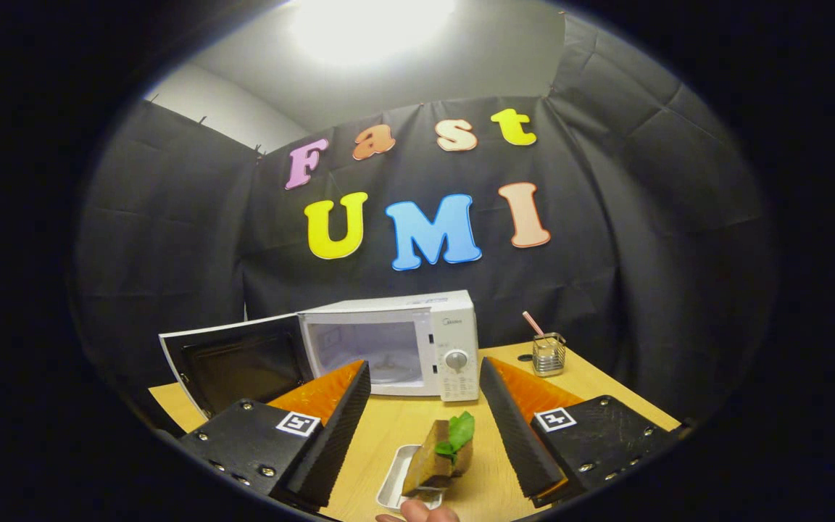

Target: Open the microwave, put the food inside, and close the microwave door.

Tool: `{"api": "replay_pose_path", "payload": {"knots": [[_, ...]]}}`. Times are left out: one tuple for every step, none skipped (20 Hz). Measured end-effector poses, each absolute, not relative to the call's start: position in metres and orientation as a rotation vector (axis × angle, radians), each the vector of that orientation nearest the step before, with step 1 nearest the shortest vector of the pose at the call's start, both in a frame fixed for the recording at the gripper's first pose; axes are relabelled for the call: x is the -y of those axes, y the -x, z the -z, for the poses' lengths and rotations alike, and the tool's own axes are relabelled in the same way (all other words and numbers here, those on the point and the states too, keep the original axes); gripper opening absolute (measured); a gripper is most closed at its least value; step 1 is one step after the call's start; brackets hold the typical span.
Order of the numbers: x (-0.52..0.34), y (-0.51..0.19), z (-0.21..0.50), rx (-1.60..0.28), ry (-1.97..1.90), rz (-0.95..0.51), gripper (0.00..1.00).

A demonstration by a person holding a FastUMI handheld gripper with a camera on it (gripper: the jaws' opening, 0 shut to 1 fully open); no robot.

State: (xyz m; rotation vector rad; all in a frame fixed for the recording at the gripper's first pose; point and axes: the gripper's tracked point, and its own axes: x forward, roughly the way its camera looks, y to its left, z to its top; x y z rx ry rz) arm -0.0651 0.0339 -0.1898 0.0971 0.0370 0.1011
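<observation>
Gripper [425, 417]: fingers spread wide, holding nothing, raised over the tabletop [403, 424].
Food [445, 453]: brown slab with a green leaf, tilted on a small white tray [393, 484], between the fingers, short of the microwave.
Fingertip [417, 512]: a person's, touching the tray's near edge.
Microwave [417, 344]: beyond the fingers, door [233, 362] swung open to its left.
Holder [549, 353]: right of the microwave, a pink stick inside.

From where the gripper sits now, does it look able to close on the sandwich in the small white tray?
Probably yes. The gripper is open, and the brown sandwich with a green leaf sits between its fingers in the small white tray. A fingertip holds the tray's near edge, which might get in the way.
</observation>
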Motion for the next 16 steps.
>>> {"api": "replay_pose_path", "payload": {"knots": [[-0.028,0.067,0.206,-0.062,-0.097,-0.091,0.92],[-0.023,0.066,0.221,-0.087,-0.099,-0.084,0.92],[-0.020,0.067,0.233,-0.113,-0.105,-0.079,0.92],[-0.020,0.068,0.248,-0.141,-0.126,-0.081,0.92],[-0.022,0.068,0.257,-0.159,-0.147,-0.088,0.92],[-0.022,0.068,0.268,-0.182,-0.158,-0.090,0.92],[-0.023,0.067,0.277,-0.200,-0.159,-0.089,0.93],[-0.022,0.066,0.285,-0.216,-0.158,-0.084,0.93],[-0.023,0.064,0.290,-0.227,-0.157,-0.081,0.93],[-0.025,0.063,0.295,-0.241,-0.160,-0.084,0.93],[-0.029,0.063,0.300,-0.253,-0.170,-0.093,0.90],[-0.032,0.060,0.304,-0.262,-0.177,-0.101,0.89],[-0.035,0.060,0.306,-0.272,-0.178,-0.108,0.82],[-0.038,0.059,0.309,-0.278,-0.179,-0.115,0.72],[-0.041,0.061,0.305,-0.267,-0.188,-0.128,0.55],[-0.044,0.058,0.306,-0.262,-0.183,-0.133,0.38]]}}
